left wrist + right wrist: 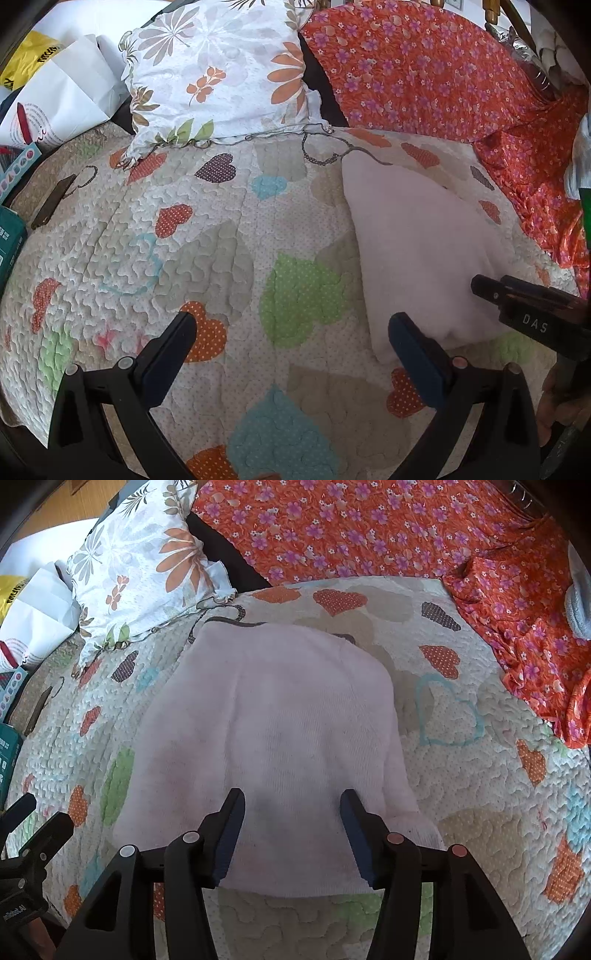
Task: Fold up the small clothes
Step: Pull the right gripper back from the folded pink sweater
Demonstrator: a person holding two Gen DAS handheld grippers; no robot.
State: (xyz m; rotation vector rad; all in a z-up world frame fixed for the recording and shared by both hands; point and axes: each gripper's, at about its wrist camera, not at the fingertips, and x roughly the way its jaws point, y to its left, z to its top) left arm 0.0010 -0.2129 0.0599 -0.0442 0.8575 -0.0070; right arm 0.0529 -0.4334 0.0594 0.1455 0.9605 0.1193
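Right tongs (291, 834) tilt down over the pink garment (273, 746), spread.
Left tongs (291, 354) spread too, tilted over the bed quilt (207, 258); garment lies beside their right finger.

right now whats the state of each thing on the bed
pale pink garment: lying flat on the quilt, partly folded
left hand-held gripper: open, empty, over bare quilt
right hand-held gripper: open over the garment's near edge, gripping nothing
floral pillow: propped at the quilt's far edge
orange floral cloth: spread out, rumpled
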